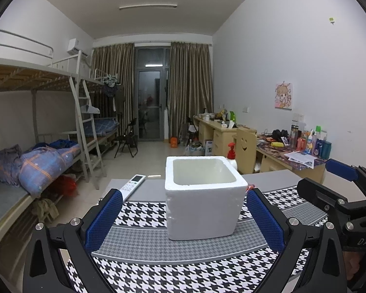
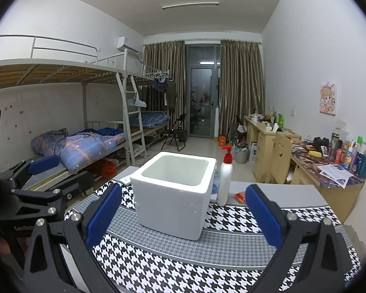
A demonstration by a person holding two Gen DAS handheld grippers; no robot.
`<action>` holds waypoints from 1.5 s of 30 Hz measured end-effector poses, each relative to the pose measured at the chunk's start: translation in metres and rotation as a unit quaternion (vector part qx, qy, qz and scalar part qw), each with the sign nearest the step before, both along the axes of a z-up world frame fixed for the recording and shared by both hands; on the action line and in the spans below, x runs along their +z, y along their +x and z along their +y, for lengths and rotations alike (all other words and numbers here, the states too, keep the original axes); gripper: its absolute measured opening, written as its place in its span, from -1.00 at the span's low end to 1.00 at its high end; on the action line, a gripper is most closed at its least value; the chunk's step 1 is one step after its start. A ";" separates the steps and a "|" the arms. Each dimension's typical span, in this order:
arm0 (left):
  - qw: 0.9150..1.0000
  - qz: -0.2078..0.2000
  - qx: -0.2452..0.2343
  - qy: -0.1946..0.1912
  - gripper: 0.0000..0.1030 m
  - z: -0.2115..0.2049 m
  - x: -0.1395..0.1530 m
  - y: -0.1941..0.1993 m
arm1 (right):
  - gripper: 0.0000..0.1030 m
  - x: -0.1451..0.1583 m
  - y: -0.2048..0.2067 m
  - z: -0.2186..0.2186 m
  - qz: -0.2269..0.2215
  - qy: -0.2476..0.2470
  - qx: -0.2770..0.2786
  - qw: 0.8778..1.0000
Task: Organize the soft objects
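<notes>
- While the left wrist view looks along the left tongs (image 1: 184, 217), their blue pads stand spread wide with nothing pinched between them.
- A white foam box (image 1: 202, 202), open at the top and with nothing visible inside it, stands upright on the houndstooth cloth (image 1: 144, 214) covering the counter (image 1: 275, 178), ahead of the pads and apart from both.
- A white remote control (image 1: 133, 186) lies to the left of the box, partly hidden by the left pad.
- A white pump bottle (image 1: 231, 157) with a red head shows just behind the box's right corner.
- At the right edge, the right tongs (image 1: 334, 185) reach in, also spread.
- From the right wrist view, the right tongs (image 2: 183, 216) are spread wide and hold nothing.
- The foam box (image 2: 173, 195) sits on the cloth (image 2: 231, 244) ahead and slightly left, with the pump bottle (image 2: 225, 179) upright just beside its right side.
- A small orange-red item (image 2: 239, 197) lies past the bottle, partly hidden by the right pad; what it is I cannot tell.
- The left tongs (image 2: 46, 178) show at the left edge.
</notes>
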State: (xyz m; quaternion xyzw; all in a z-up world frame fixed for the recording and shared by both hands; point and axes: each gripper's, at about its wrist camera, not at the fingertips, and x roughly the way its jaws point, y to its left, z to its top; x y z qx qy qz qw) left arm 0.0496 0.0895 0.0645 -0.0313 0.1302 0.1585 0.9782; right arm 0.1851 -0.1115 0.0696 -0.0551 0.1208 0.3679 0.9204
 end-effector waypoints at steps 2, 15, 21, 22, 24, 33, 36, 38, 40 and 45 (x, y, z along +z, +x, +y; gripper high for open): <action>1.000 0.001 -0.002 -0.001 0.98 -0.002 -0.002 -0.002 | 0.98 -0.002 -0.003 -0.004 -0.001 0.005 -0.009 1.000; 1.000 -0.004 -0.005 -0.003 0.98 -0.012 -0.019 -0.011 | 0.98 -0.023 -0.020 -0.020 -0.011 0.014 -0.025 1.000; 1.000 -0.006 -0.003 -0.008 0.98 -0.012 -0.025 -0.015 | 0.98 -0.029 -0.022 -0.023 -0.007 0.016 -0.021 1.000; 1.000 -0.007 -0.001 -0.008 0.98 -0.012 -0.027 -0.016 | 0.98 -0.030 -0.022 -0.023 -0.006 0.015 -0.021 1.000; 1.000 -0.007 0.002 -0.007 0.98 -0.012 -0.029 -0.018 | 0.98 -0.032 -0.023 -0.024 -0.006 0.016 -0.022 1.000; 1.000 -0.010 0.003 -0.006 0.98 -0.017 -0.035 -0.021 | 0.98 -0.041 -0.024 -0.028 -0.001 0.019 -0.026 0.999; 1.000 -0.008 0.003 -0.010 0.98 -0.016 -0.037 -0.022 | 0.98 -0.042 -0.024 -0.031 0.002 0.022 -0.028 0.999; 1.000 -0.007 0.005 -0.010 0.98 -0.016 -0.040 -0.022 | 0.98 -0.042 -0.024 -0.031 0.003 0.022 -0.027 0.999; 1.000 -0.005 0.006 -0.013 0.98 -0.016 -0.042 -0.021 | 0.98 -0.043 -0.024 -0.031 0.002 0.021 -0.027 0.999; 1.000 0.000 0.006 -0.015 0.98 -0.017 -0.045 -0.020 | 0.98 -0.047 -0.024 -0.030 0.002 0.016 -0.029 0.999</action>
